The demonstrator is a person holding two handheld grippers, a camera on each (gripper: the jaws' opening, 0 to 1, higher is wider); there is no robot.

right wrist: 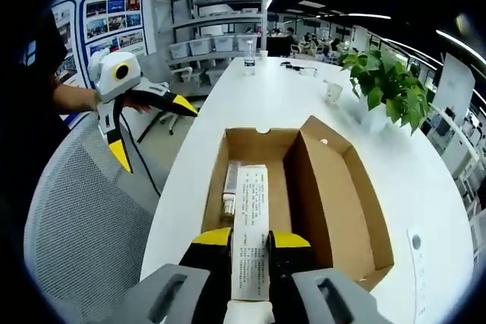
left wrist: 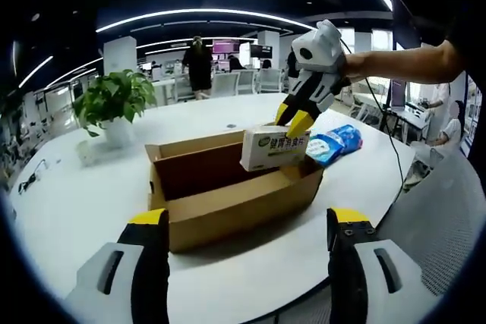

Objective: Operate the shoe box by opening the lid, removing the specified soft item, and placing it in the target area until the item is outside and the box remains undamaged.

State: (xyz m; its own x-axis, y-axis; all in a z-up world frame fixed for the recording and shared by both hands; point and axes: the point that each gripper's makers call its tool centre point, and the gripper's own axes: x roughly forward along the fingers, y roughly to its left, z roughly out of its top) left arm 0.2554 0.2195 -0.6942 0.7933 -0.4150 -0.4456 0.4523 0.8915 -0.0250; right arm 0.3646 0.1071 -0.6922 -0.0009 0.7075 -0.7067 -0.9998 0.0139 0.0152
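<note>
Open brown cardboard shoe box on the white surface — removal step. Right tool clamped on white rectangular carton, partly above the box; next, carry it clear. Left tool apart, idle.

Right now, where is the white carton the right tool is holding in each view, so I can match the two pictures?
Left gripper view: the carton sits right of centre, held at the cardboard box's far rim by the right tool.
Right gripper view: the carton runs up from bottom centre, clamped in the right tool.
Shared landmark: the potted plant beyond the cardboard box.
</note>
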